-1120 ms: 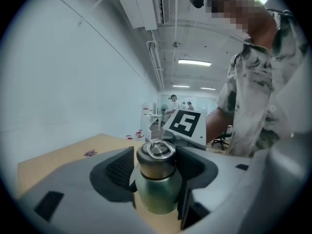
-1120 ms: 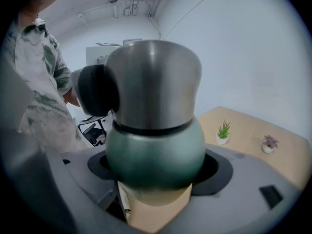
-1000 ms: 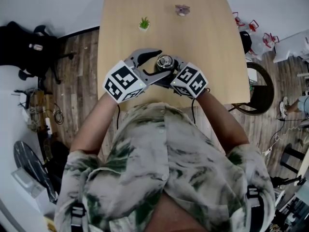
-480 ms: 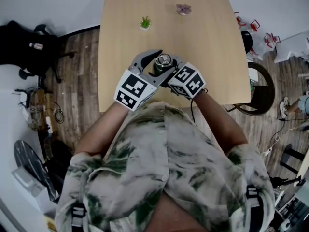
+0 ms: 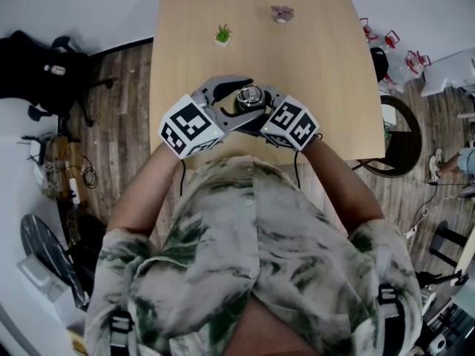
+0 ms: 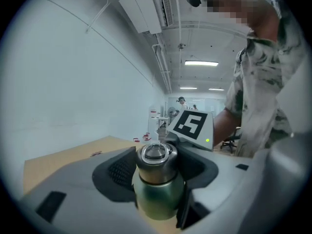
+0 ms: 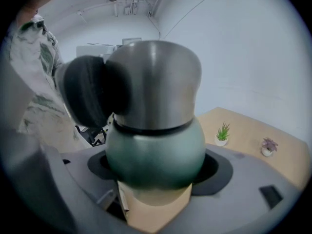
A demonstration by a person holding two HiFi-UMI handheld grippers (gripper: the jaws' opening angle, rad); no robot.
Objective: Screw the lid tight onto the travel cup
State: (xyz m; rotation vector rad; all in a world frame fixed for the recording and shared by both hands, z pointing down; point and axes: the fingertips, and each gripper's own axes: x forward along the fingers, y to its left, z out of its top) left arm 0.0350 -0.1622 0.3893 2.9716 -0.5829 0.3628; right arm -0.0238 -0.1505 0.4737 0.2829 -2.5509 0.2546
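Left gripper (image 6: 157, 172) swung back clockwise since half a second ago, jaws pinching the steel lid (image 6: 155, 162). Right gripper (image 7: 155, 172) clamps the green travel cup (image 7: 155, 145), upright on the table (image 5: 312, 65), near edge. Lid's seated; I judge tightening unfinished.

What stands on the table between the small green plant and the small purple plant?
Nothing. Only bare table top lies between the green plant and the purple plant. The head view shows this, and the right gripper view agrees.
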